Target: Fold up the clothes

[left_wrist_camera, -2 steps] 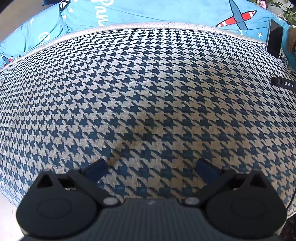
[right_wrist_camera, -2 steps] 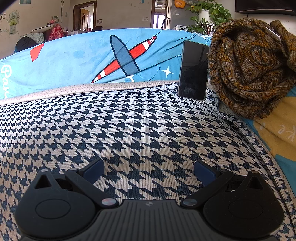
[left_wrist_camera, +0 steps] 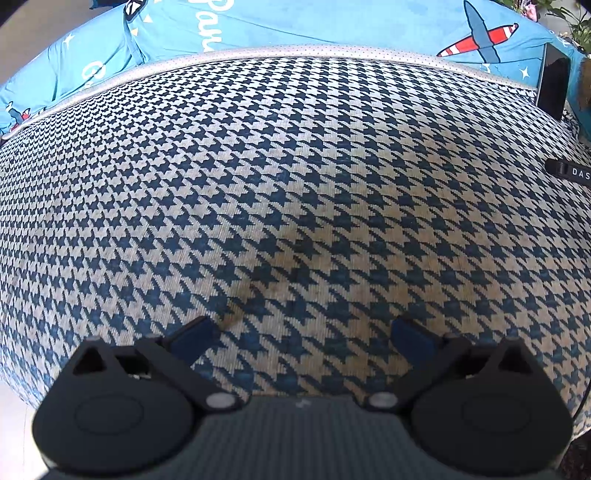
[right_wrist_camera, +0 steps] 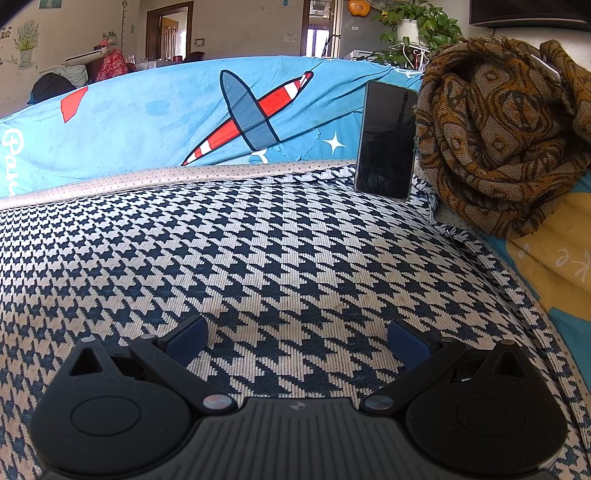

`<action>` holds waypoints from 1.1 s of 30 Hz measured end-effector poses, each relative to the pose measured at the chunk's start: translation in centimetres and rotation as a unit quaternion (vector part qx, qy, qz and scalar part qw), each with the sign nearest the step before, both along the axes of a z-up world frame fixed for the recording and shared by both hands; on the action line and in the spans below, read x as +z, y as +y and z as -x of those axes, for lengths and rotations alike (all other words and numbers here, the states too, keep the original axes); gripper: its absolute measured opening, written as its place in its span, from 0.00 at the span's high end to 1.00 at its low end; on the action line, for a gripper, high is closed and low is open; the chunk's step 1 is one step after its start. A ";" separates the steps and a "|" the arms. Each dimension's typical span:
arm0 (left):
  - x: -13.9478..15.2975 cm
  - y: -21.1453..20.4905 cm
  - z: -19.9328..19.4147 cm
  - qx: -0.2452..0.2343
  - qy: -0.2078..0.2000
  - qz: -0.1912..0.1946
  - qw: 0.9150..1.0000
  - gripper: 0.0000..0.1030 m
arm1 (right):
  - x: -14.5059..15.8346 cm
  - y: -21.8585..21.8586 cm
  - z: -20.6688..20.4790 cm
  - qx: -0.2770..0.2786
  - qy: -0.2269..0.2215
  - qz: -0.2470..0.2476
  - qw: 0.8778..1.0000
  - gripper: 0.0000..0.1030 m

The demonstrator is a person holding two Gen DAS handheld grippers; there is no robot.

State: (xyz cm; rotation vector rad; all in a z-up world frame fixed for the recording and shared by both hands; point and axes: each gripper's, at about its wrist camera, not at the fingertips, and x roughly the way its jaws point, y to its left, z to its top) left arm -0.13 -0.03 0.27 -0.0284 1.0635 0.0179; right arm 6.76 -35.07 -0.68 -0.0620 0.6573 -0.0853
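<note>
Navy-white houndstooth garment [left_wrist_camera: 295, 177] spread flat, dotted lining edge [right_wrist_camera: 177, 175] showing.

Coarse woven houndstooth cloth [left_wrist_camera: 295, 184]

1. A bed or sofa, which one I cannot tell, carries everything; it is covered by a blue sheet [right_wrist_camera: 155, 122] printed with a red-striped plane and white stars.
2. A houndstooth cloth [right_wrist_camera: 280, 251] in navy and white lies spread flat on the sheet [left_wrist_camera: 295, 22], filling most of both views [left_wrist_camera: 295, 184].
3. A dotted beige edge [right_wrist_camera: 147, 181] shows along its far side.
4. A dark phone [right_wrist_camera: 386, 140] stands upright at the cloth's far right corner [left_wrist_camera: 552, 86].
5. A brown patterned scarf [right_wrist_camera: 502, 136] sits bunched just right of the phone.
</note>
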 end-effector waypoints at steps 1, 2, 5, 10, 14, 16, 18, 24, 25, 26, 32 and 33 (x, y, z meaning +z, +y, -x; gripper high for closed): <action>0.1 0.0 0.1 -0.004 0.000 0.006 1.000 0.00 | 0.0 0.0 0.0 0.000 0.000 0.000 1.000 0.00; 0.3 -0.2 0.2 -0.011 -0.005 0.007 1.000 0.00 | 0.0 0.0 0.0 0.000 -0.001 0.000 1.000 0.00; 0.9 0.2 1.1 -0.034 -0.034 0.003 0.999 0.00 | 0.0 0.1 0.0 0.000 0.000 0.000 1.000 0.00; -0.6 6.0 3.8 -0.038 -0.066 0.023 0.997 0.00 | 0.0 0.1 0.0 0.000 0.000 0.000 1.000 0.00; -0.8 4.8 2.4 -0.024 -0.042 -0.001 0.999 0.00 | 0.0 0.2 0.1 0.000 0.000 0.000 1.000 0.00; -0.5 4.3 3.3 -0.014 -0.045 -0.003 0.999 0.00 | 0.0 0.3 0.1 0.000 0.000 0.000 1.000 0.00; -0.3 4.0 4.0 -0.008 -0.045 -0.002 0.999 0.00 | 0.0 0.4 0.1 0.000 0.000 0.000 1.000 0.00; 0.0 3.3 4.2 -0.014 -0.037 0.005 0.999 0.00 | 0.1 0.5 0.2 0.000 0.001 0.003 1.000 0.00; 0.0 3.4 4.4 -0.018 -0.038 0.004 0.999 0.00 | 0.2 0.6 0.3 0.000 0.001 0.002 1.000 0.00; 0.0 3.6 4.5 -0.020 -0.039 0.002 0.999 0.00 | 0.2 0.6 0.3 0.000 0.001 0.002 1.000 0.00; 0.0 -1.2 5.4 -0.034 -0.035 -0.022 0.999 0.00 | 0.2 0.8 0.1 0.000 0.001 0.003 1.000 0.00; -0.2 -3.0 5.4 -0.036 -0.033 -0.029 0.998 0.00 | 0.2 0.7 0.2 0.000 0.001 0.003 1.000 0.00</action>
